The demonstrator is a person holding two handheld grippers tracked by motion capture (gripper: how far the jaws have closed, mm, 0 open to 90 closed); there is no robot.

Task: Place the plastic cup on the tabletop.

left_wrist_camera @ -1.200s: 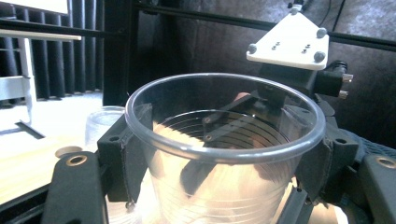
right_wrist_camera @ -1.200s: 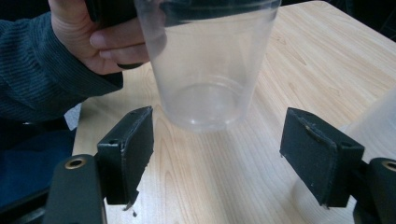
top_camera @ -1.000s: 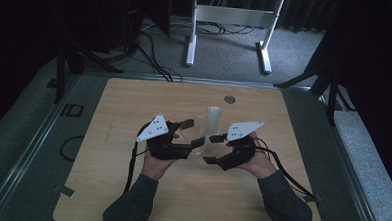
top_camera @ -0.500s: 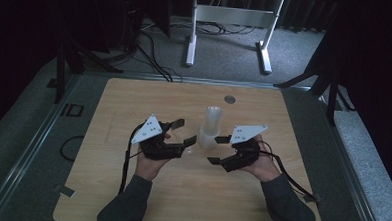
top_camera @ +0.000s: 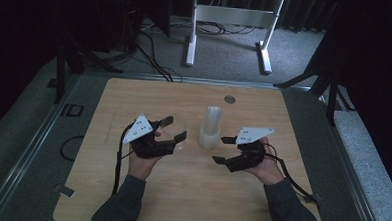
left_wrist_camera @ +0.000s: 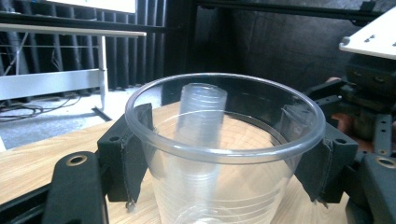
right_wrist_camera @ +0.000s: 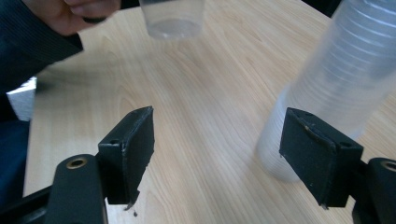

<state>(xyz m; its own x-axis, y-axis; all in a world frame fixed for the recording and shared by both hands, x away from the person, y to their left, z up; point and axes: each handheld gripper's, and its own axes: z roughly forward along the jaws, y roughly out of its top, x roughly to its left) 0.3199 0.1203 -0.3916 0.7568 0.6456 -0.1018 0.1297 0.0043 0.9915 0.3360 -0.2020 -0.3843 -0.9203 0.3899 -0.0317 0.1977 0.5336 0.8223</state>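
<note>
A clear plastic cup stands upright between the jaws of my left gripper, whose pads press its sides just under the rim. In the high view this left gripper hovers left of a tall stack of clear cups standing mid-table. Through the held cup the stack shows. My right gripper sits just right of the stack, open. In its own view the right gripper has nothing between the jaws; the stack rises behind the right jaw, and the held cup is farther off.
The wooden table has a small round grey disc near its far edge. A white metal stand and cables lie on the floor beyond. Dark tripod legs stand at both far corners.
My left gripper has carried the clear cup leftward, away from the stack. The right gripper has stayed in place beside the stack.
</note>
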